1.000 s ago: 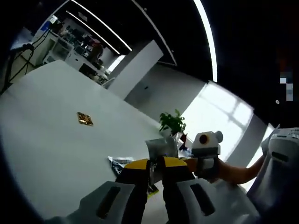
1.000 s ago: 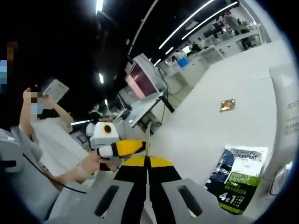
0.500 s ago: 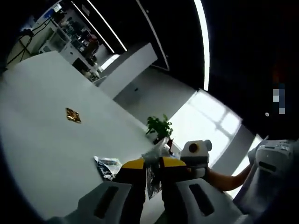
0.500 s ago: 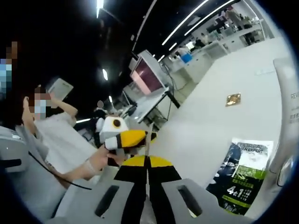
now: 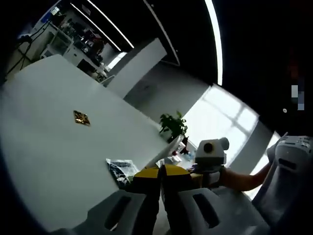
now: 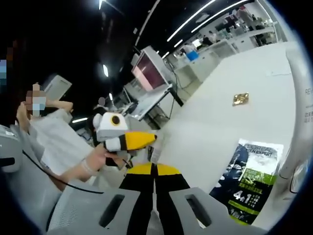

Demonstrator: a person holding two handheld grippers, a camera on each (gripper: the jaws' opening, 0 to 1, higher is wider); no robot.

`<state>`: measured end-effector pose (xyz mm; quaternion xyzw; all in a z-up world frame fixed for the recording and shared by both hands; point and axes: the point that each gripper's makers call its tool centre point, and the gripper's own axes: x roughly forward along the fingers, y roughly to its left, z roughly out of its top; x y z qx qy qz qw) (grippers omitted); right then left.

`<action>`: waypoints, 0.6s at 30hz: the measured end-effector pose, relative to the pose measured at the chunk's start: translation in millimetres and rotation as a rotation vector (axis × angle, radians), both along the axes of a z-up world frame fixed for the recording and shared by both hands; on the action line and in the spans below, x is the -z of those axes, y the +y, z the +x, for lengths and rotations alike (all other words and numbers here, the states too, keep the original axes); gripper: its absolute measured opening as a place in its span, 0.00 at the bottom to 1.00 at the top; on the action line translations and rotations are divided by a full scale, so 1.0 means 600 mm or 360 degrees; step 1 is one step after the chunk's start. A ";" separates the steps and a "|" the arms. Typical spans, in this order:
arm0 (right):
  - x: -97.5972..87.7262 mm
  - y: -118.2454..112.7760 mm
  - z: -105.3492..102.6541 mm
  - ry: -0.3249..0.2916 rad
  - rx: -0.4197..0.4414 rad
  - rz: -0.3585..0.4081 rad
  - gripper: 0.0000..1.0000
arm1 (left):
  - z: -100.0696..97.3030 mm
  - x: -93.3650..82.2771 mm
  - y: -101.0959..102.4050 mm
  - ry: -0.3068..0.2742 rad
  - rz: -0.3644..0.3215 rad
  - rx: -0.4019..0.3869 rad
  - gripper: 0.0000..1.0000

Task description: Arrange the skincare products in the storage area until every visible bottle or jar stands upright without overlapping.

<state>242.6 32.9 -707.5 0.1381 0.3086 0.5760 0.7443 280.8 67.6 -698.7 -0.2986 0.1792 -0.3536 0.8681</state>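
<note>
We see a dark skincare box (image 6: 252, 176) with green panels and white print lying flat on the white surface (image 6: 230, 122), off to the right of the right tool (image 6: 153, 172); in the left gripper view the same box (image 5: 120, 169) lies just left of the left tool (image 5: 159, 172). A tall white bottle (image 6: 299, 112) rises along the right edge of the right gripper view, touching or just beside the box. Each tool has its yellow-tipped jaws pressed together on a thin pale sheet-like thing: a strip (image 5: 164, 154) slants up from the left tool's tips, and a thin edge (image 6: 153, 147) stands up from the right tool's tips; we cannot tell what it is. The two tools are close, and each appears in the other's view, held by a hand (image 6: 95, 164). A small gold square (image 5: 81, 117) sits well apart from the box on open surface. Past the surface's far edge stand a potted plant (image 5: 173, 126), bright windows, a monitor (image 6: 151, 73) and desks; a seated person in white (image 6: 54, 142) is on the left.
</note>
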 end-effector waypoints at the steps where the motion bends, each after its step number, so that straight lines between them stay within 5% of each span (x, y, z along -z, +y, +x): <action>1: 0.007 0.001 -0.001 -0.0015 -0.0010 -0.0031 0.01 | 0.000 0.006 0.000 -0.0011 0.0062 0.0002 0.00; 4: 0.018 0.002 -0.001 -0.0019 -0.0020 -0.0065 0.01 | 0.000 0.024 -0.003 -0.0002 0.0220 0.0017 0.00; 11: 0.044 0.005 0.001 -0.0051 -0.0054 -0.0161 0.01 | 0.000 0.046 -0.001 0.0006 0.0372 0.0030 0.00; 18: 0.083 0.010 -0.003 -0.0091 -0.0105 -0.0299 0.01 | 0.000 0.093 -0.005 -0.0001 0.0751 0.0117 0.00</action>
